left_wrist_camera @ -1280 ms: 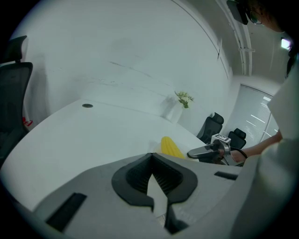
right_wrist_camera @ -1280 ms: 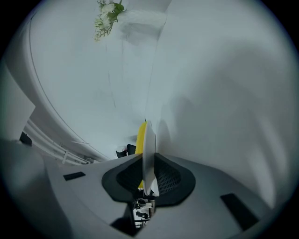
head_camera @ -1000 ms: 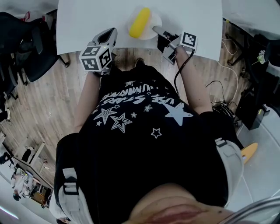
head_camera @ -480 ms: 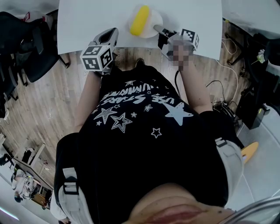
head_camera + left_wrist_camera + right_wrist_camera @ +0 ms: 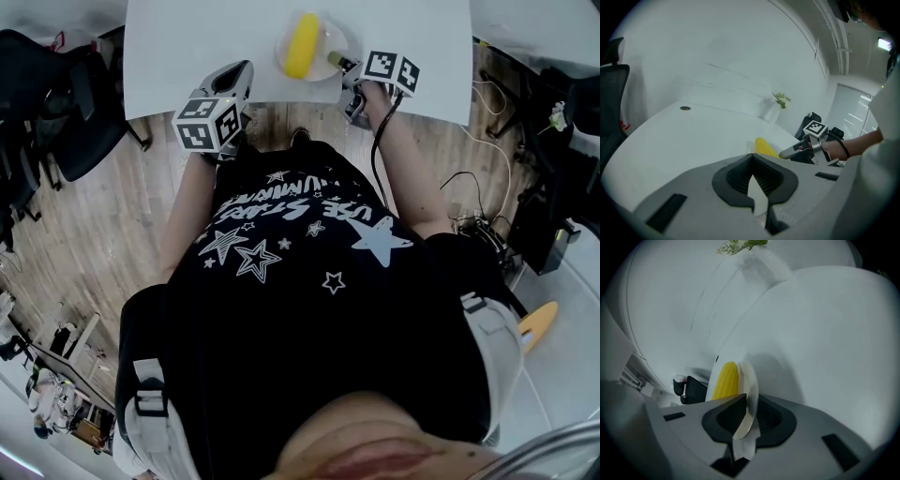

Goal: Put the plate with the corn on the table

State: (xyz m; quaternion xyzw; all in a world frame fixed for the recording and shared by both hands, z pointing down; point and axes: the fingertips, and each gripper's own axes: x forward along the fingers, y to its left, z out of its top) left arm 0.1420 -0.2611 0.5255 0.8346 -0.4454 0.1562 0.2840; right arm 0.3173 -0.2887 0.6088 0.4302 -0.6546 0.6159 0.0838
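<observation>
Above table [image 5: 187,47]: round white plate [image 5: 334,41], yellow corn [image 5: 302,45].

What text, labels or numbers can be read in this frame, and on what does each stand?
"USE STARS": apparently, white print on the person's black T-shirt.
Second T-shirt line: too distorted to read.
On the marker cubes of left gripper and right gripper: square patterns only, no letters.
On plate, corn, table: no text.
</observation>
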